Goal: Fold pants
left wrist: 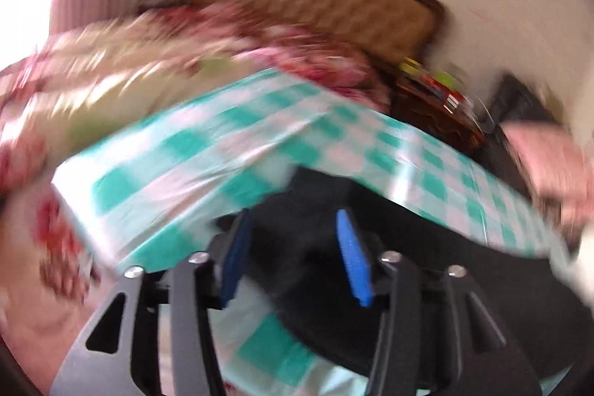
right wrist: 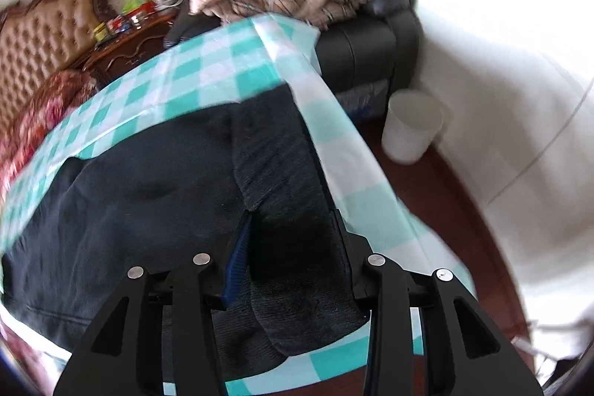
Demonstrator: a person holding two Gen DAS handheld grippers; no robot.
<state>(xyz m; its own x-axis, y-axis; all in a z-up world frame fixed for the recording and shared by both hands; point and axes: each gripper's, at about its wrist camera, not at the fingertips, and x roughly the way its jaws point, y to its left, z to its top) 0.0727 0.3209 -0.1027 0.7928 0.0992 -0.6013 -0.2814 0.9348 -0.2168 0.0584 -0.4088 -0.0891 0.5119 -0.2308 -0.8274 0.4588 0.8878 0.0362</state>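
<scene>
While the dark navy fabric pants [right wrist: 141, 195] lie spread on the teal-and-white checked tablecloth [right wrist: 208, 69], the right gripper [right wrist: 293, 247] pinches their ribbed waistband, which runs away from it; the left gripper [left wrist: 293, 247] hovers open just above the cloth.

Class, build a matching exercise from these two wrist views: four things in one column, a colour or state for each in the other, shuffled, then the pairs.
1 pants
2 tablecloth
3 waste bin
4 left gripper

A white, on the floor
B open, nothing between its fingers
C dark, spread on the cloth
D teal and white checks

Pairs: 1-C, 2-D, 3-A, 4-B
</scene>
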